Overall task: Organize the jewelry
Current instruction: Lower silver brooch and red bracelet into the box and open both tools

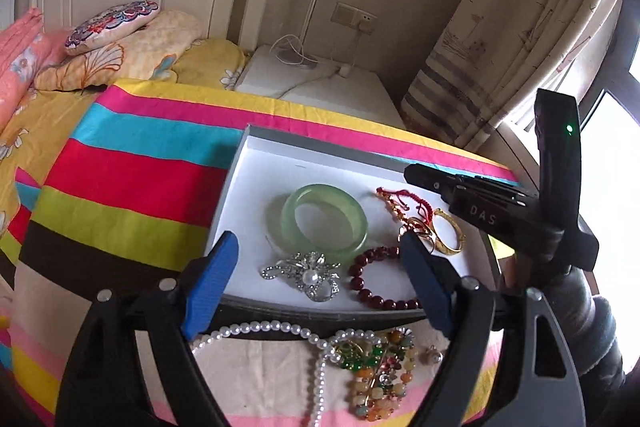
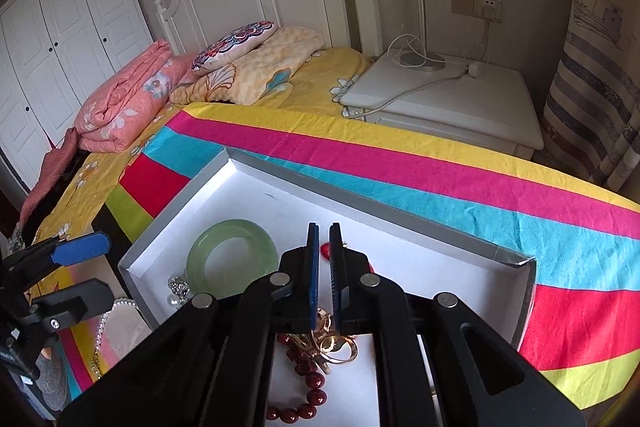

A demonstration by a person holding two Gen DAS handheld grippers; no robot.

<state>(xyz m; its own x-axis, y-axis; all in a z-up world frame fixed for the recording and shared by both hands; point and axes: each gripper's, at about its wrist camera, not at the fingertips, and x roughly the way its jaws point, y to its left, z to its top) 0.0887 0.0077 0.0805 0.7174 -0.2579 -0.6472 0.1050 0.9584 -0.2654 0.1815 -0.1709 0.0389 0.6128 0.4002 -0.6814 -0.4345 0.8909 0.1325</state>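
White box (image 1: pixel 256 179) on striped cloth (image 1: pixel 132 163), in which green bangle (image 1: pixel 324 219), silver brooch (image 1: pixel 308 275), red beads (image 1: pixel 372 287) and gold rings (image 1: pixel 444 235) are kept; pearl necklace (image 1: pixel 256 329) is laid outside; left gripper (image 1: pixel 320 279) is spread wide and empty, right gripper (image 2: pixel 324 247) is closed, nothing held.

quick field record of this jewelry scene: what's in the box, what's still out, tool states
box: white tray on striped cloth
in box: green bangle, silver brooch, dark red bead bracelet, gold rings, red cord
still outside: pearl necklace, multicoloured bead bracelet
left tool: open, holding nothing
right tool: shut, nothing seen between pads, over the box
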